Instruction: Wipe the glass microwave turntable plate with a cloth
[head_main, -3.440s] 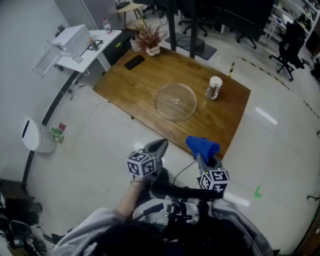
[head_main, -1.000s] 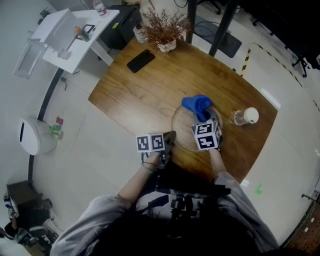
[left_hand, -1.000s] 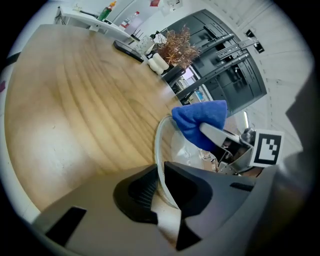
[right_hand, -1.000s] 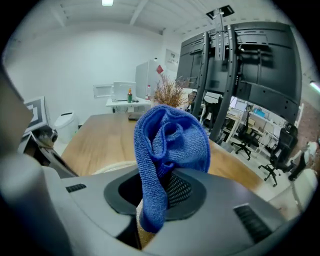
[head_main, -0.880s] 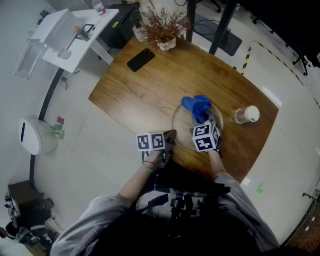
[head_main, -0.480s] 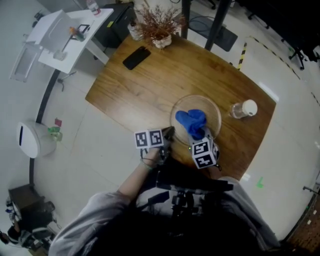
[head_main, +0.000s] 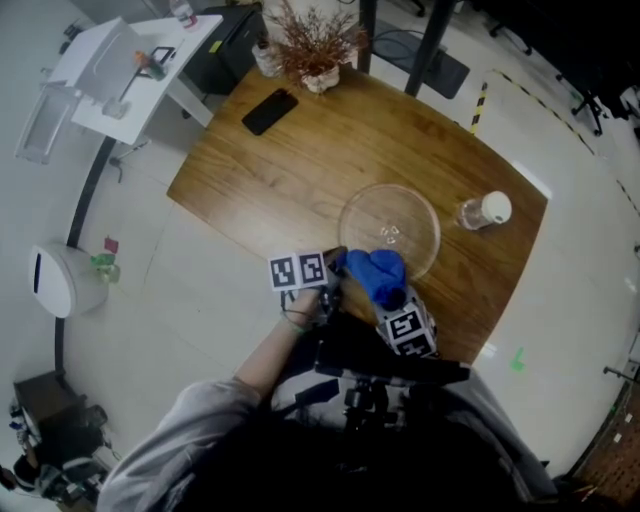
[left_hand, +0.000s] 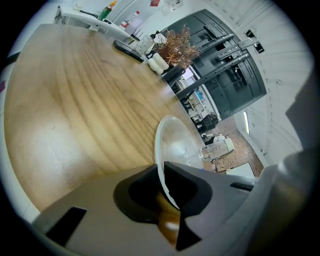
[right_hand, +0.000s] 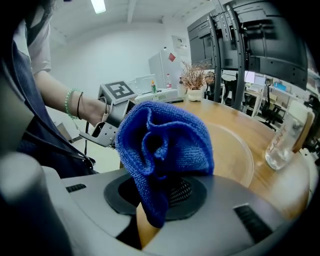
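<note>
Apparently mid-wipe: left gripper (left_hand: 162, 187) pinches the plate (left_hand: 172, 145) rim, right gripper (right_hand: 160, 200) clamps the cloth (right_hand: 165, 145), which should next sweep far across.

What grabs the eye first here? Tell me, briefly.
The bright blue cloth, bunched in the right gripper at the near edge of the wooden table. Next, the clear glass plate on that table, its near rim pinched by the left gripper.
</note>
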